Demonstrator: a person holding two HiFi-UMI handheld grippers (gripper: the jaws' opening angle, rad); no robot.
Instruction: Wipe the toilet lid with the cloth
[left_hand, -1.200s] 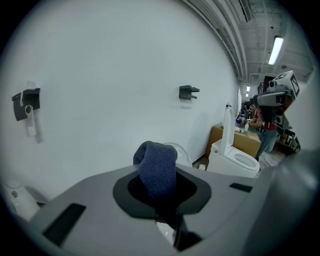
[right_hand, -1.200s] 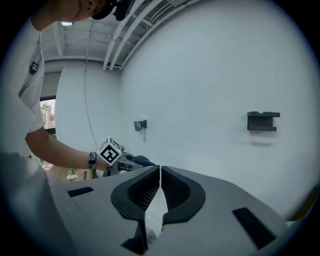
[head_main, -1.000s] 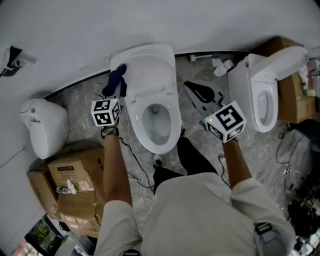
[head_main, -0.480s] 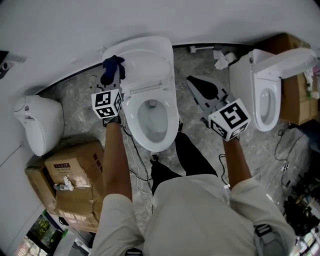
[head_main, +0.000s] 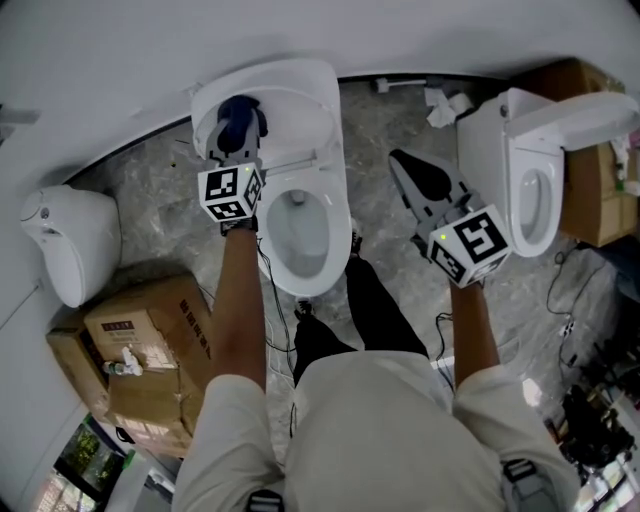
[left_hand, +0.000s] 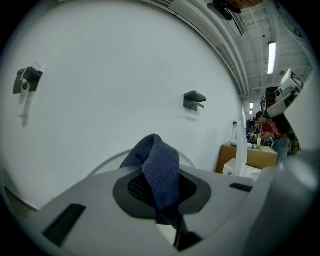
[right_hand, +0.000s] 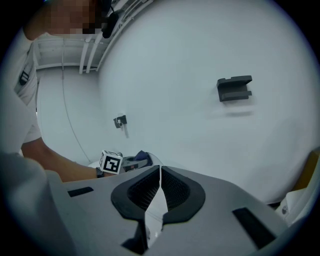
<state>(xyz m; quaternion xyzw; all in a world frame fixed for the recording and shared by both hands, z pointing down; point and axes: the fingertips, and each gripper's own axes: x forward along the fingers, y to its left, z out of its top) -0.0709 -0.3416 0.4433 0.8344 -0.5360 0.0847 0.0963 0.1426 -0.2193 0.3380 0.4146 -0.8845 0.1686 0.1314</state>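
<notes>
Shifted from the rim's left edge onto the inner face of the raised toilet lid (head_main: 300, 100): left tool (head_main: 238, 145), clenched on the blue cloth (head_main: 238, 115). Wiping seemingly under way. Right tool (head_main: 403, 163) shut tight, empty, well apart to the right.

cloth (head_main: 238, 116) before toilet lid (head_main: 303, 92), boxes (head_main: 150, 345) left

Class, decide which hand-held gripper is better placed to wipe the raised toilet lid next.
Left. The left hand-held gripper grips the dark blue woven cloth right at the raised white toilet lid; the right hand-held gripper is shut, empty, off to the side.
</notes>
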